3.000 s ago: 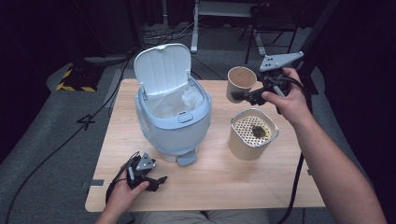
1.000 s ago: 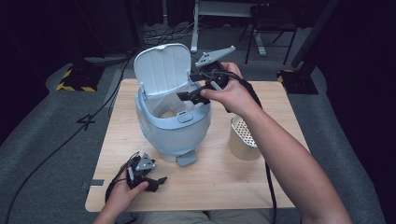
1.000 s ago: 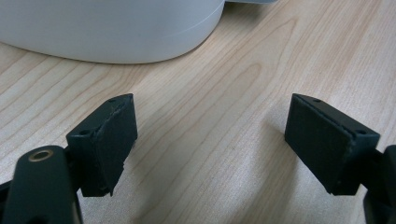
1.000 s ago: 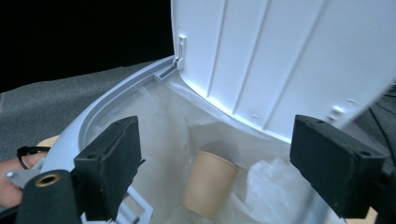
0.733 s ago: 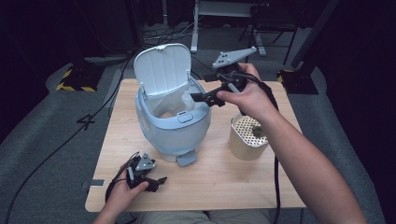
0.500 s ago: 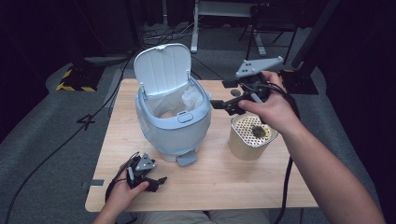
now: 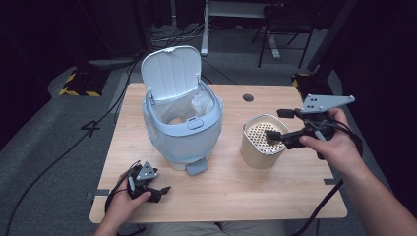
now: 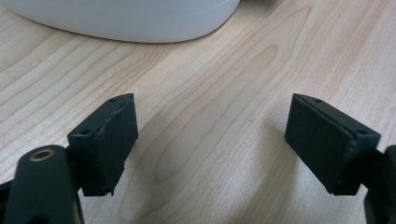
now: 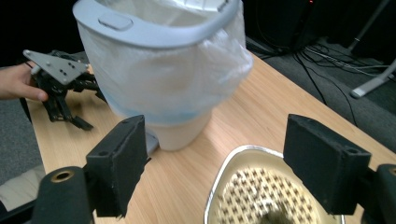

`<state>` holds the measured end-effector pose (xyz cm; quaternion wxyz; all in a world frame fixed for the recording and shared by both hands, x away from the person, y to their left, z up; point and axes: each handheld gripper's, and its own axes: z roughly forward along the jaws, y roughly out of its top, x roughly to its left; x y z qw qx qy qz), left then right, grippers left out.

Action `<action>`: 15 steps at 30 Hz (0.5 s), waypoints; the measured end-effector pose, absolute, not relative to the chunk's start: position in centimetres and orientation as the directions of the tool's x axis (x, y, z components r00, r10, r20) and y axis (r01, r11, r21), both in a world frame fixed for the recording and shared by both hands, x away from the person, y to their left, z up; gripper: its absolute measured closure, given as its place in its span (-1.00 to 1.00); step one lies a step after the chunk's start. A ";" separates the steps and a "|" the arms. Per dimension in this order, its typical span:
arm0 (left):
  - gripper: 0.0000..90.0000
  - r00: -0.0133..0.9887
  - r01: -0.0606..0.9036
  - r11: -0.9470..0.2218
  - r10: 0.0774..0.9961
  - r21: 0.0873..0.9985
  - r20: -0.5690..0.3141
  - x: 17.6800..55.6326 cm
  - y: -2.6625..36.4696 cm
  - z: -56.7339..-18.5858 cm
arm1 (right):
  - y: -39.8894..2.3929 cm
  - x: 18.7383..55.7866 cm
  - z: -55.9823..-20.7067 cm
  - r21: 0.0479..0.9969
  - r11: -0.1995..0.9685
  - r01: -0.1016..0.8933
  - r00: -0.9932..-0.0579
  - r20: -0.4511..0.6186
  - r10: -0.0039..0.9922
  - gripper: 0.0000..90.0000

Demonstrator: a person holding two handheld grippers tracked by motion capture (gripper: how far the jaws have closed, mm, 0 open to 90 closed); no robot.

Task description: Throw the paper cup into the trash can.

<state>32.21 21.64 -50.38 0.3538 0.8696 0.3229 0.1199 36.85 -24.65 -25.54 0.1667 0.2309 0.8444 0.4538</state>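
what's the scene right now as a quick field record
bin: pale blue lidded bin, lid up, liner inside
container: tan container with perforated insert, right of bin
right gripper: right gripper over container rim, fingers apart and just closing, nothing gripped
left gripper: left gripper low at table's near edge, open, empty
table: wooden table

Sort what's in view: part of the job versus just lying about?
In the job:
- tan container with perforated insert
- lidded bin with liner bag, lid up
- right gripper, jaws just been closing, nothing between them, over the container

Lying about:
- left gripper, resting open on the table
- cables on the floor
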 end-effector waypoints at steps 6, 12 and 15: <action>-0.61 0.762 0.477 -0.542 0.648 0.692 -0.018 32.2 21.7 -50.4 | -27.5 35.7 -27.2 0.836 0.483 0.261 -0.803 -0.090 0.589 -0.51; -0.61 0.760 0.477 -0.541 0.649 0.693 -0.017 32.2 21.6 -50.4 | -30.1 34.2 -30.2 0.849 0.446 0.284 -0.780 -0.066 0.622 -0.51; -0.61 0.761 0.477 -0.541 0.649 0.692 -0.017 32.2 21.6 -50.4 | -31.2 33.7 -31.8 0.839 0.448 0.308 -0.757 -0.069 0.649 -0.51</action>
